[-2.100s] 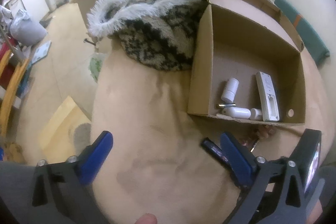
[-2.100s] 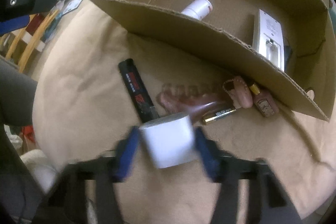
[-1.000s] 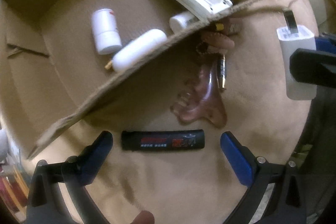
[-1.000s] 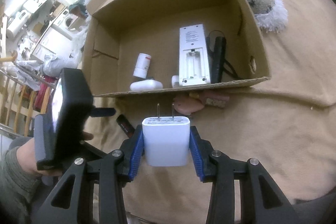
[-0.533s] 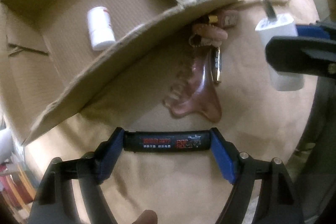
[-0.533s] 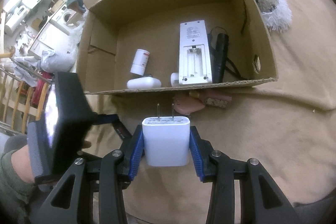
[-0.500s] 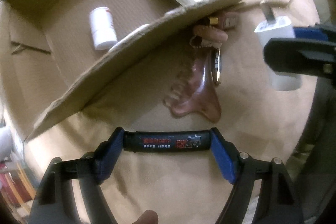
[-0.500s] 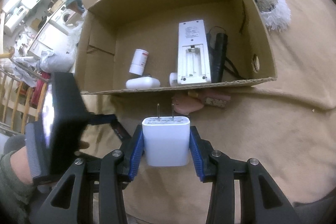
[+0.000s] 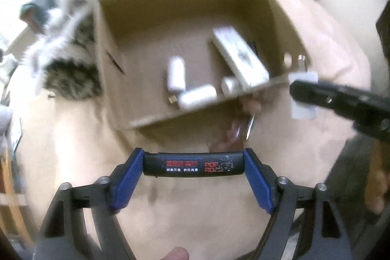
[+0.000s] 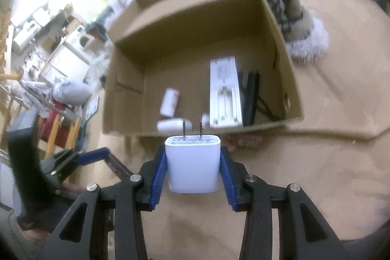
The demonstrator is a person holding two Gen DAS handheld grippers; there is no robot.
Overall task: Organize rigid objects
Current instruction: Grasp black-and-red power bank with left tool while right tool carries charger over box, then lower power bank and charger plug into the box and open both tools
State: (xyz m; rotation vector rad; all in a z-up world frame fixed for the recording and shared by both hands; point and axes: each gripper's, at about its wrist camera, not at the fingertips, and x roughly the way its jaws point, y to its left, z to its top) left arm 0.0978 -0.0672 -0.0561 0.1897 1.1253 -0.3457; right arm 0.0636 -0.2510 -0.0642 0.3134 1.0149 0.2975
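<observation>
My left gripper (image 9: pixel 193 166): it grips the black lighter (image 9: pixel 192 165) by its two ends, between the blue pads (image 9: pixel 128 177); the lighter lies crosswise, with red and white print facing the camera.
Where the lighter is: in the air above the beige blanket (image 9: pixel 195 216), in front of the near wall of the cardboard box (image 9: pixel 109 52).
My right gripper (image 10: pixel 193 168): it is clamped on the white charger plug (image 10: pixel 192 165), pads on both sides, the two metal prongs pointing forward to the box.
Where the plug is: held just before the near wall of the box (image 10: pixel 121 99), not inside it.
Inside the box: a white remote (image 10: pixel 224 94) lying with the battery slot up, a black object with a cord (image 10: pixel 251 96) beside it on the right, a small white bottle (image 10: pixel 169 101), a white capsule-shaped thing (image 10: pixel 168 125) at the near wall.
Outside the box: a pink object (image 9: pixel 229 135) and a thin metallic object (image 9: pixel 249 124) on the blanket near the front wall; the left view is blurred, so I cannot tell what they are.
Beside the box: a furry black and white textile (image 10: pixel 287 9).
</observation>
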